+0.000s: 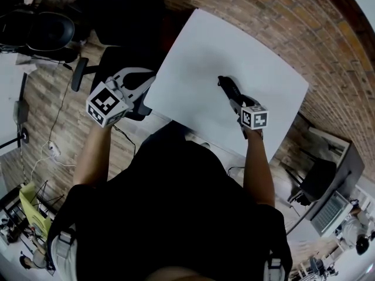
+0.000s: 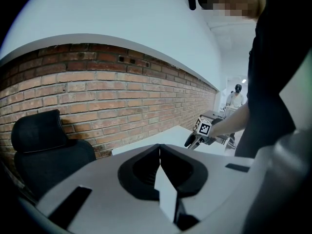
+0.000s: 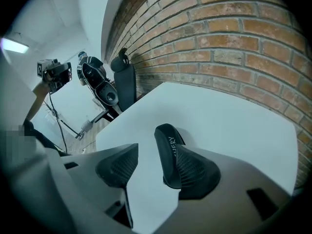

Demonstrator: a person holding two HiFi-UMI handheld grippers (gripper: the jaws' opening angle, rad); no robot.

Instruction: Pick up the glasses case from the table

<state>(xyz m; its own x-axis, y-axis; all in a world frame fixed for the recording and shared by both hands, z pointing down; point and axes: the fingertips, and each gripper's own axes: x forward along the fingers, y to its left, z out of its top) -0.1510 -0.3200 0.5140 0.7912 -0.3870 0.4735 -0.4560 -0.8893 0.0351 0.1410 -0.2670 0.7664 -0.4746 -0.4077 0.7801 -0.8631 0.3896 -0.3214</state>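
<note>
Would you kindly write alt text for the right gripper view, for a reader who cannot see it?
The right gripper, jaws open, straddles a black glasses case on a white table; the case sits against one pad, clear of the other. A brick wall runs behind the table.
</note>
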